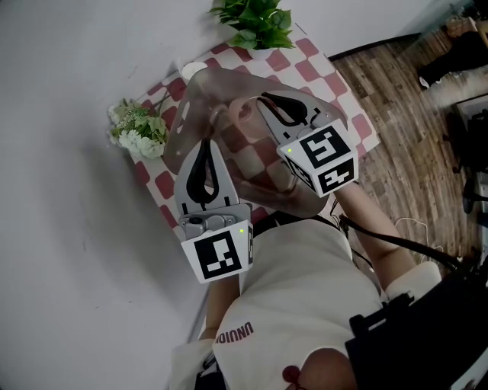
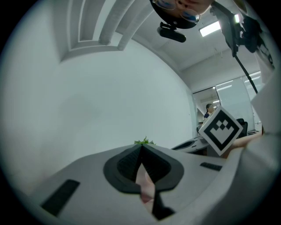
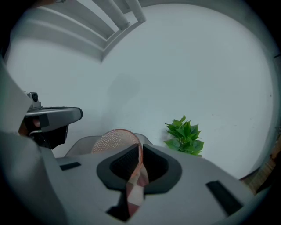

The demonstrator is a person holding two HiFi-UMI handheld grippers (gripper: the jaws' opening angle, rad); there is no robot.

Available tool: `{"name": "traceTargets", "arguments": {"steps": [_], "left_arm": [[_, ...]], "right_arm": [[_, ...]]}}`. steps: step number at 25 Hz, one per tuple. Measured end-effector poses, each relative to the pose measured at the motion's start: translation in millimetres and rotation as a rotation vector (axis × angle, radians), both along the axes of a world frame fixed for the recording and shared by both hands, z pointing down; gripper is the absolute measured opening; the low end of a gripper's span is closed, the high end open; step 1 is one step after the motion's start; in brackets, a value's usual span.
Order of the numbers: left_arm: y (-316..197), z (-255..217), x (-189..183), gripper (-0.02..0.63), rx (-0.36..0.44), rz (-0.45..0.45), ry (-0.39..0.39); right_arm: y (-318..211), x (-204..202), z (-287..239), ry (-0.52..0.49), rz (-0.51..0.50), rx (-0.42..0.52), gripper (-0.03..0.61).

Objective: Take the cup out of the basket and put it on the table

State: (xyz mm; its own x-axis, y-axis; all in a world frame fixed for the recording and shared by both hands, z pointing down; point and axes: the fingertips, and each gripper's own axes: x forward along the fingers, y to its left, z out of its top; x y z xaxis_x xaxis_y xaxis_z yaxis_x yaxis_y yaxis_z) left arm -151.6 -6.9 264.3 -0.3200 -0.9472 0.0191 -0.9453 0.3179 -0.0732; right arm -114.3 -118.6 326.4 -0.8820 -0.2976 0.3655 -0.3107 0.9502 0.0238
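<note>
A pink cup (image 1: 243, 113) shows inside the outline of the translucent grey basket (image 1: 185, 114) on the checkered table (image 1: 316, 72). My right gripper (image 1: 262, 98) reaches in from the right and is shut on the cup's rim. In the right gripper view the dotted pink cup (image 3: 113, 139) rises just past the right gripper (image 3: 140, 148), its thin wall pinched between the pads, with the basket (image 3: 85, 144) behind it. My left gripper (image 1: 204, 142) hovers over the basket's near left side, shut. In the left gripper view the left gripper (image 2: 141, 147) holds nothing that I can see.
A green potted plant (image 1: 255, 23) stands at the table's far end and a white flower bunch (image 1: 141, 129) at its left edge against the wall. A small white round thing (image 1: 193, 71) sits behind the basket. Wooden floor (image 1: 412, 114) lies to the right.
</note>
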Motion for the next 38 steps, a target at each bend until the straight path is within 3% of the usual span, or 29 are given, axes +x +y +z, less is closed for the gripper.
{"name": "traceTargets", "arguments": {"steps": [24, 28, 32, 38], "left_arm": [[-11, 1, 10, 0.011, 0.000, 0.029, -0.003], [-13, 3, 12, 0.011, -0.007, 0.019, 0.052], [-15, 2, 12, 0.011, -0.002, 0.040, 0.001], [-18, 0, 16, 0.011, -0.001, 0.050, -0.009]], "right_arm": [[-16, 21, -14, -0.044, 0.073, 0.059, 0.043], [-19, 25, -17, -0.053, 0.085, 0.067, 0.043], [-22, 27, -19, -0.056, 0.096, 0.078, 0.043], [-27, 34, -22, -0.065, 0.115, 0.091, 0.043]]}}
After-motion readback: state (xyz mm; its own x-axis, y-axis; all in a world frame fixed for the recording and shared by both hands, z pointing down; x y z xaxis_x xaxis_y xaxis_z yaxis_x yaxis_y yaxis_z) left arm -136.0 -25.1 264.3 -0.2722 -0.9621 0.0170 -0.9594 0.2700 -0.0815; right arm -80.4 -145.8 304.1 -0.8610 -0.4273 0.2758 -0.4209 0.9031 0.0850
